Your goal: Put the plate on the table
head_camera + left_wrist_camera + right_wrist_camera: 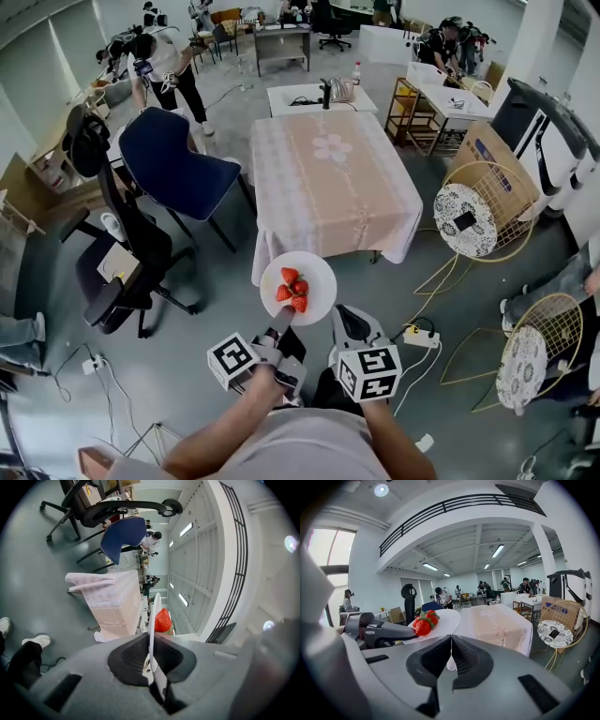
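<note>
A white plate [314, 274] carrying three strawberries [292, 289] hangs in the air just off the near edge of the table [328, 178], which has a pale pink patterned cloth. My left gripper [281, 324] is shut on the plate's near rim. In the left gripper view the plate [152, 620] runs edge-on between the jaws, with a strawberry [162, 620] beyond and the table [115, 603] farther off. My right gripper [345, 322] sits beside the plate's right side, shut on nothing. From the right gripper view [451, 641] I see the plate [446, 619] and strawberries [425, 622] at left.
A blue chair [173, 169] and a black office chair [127, 267] stand left of the table. Two round wire chairs [473, 220] are on the right, with a power strip [422, 337] on the floor. A small white table [314, 98] and people are behind.
</note>
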Action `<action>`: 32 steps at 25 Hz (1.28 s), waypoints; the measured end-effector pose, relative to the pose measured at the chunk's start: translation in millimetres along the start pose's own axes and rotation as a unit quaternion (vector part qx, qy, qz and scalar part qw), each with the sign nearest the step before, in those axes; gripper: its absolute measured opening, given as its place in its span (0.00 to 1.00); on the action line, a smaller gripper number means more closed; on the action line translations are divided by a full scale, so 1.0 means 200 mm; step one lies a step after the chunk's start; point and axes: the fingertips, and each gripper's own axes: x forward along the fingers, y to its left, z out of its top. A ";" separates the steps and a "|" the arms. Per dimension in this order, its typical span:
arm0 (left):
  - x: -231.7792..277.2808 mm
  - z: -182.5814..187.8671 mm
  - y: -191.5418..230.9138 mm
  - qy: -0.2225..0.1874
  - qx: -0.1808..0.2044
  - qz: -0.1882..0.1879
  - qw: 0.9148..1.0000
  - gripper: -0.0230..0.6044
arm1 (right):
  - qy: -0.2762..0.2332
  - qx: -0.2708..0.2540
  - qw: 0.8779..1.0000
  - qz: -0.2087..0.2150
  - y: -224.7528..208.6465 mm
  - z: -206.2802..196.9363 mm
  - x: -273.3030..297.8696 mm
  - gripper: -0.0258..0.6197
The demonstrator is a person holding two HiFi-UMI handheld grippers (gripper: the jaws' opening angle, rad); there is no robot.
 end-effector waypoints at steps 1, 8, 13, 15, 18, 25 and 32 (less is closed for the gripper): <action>0.04 0.01 0.00 -0.004 0.001 0.002 1.000 0.07 | 0.001 0.000 1.000 0.003 -0.03 0.01 0.03 0.05; 0.33 0.04 -0.02 -0.026 0.002 0.011 1.000 0.07 | 0.005 0.001 1.000 0.029 -0.26 0.11 0.23 0.05; 0.53 0.04 -0.05 -0.043 0.008 0.019 0.999 0.07 | 0.006 0.000 0.999 0.047 -0.43 0.20 0.34 0.05; 0.60 0.05 -0.05 -0.052 0.010 0.023 0.998 0.07 | 0.005 -0.001 0.998 0.055 -0.49 0.23 0.39 0.05; 0.72 0.04 -0.05 -0.058 0.012 0.027 0.998 0.07 | 0.004 -0.001 0.998 0.064 -0.59 0.26 0.45 0.05; 0.90 0.03 -0.05 -0.071 0.016 0.038 0.997 0.07 | 0.005 0.006 0.997 0.083 -0.75 0.32 0.56 0.05; 1.00 0.12 0.01 -0.070 0.013 0.051 0.996 0.07 | 0.018 0.014 0.996 0.085 -0.79 0.30 0.71 0.05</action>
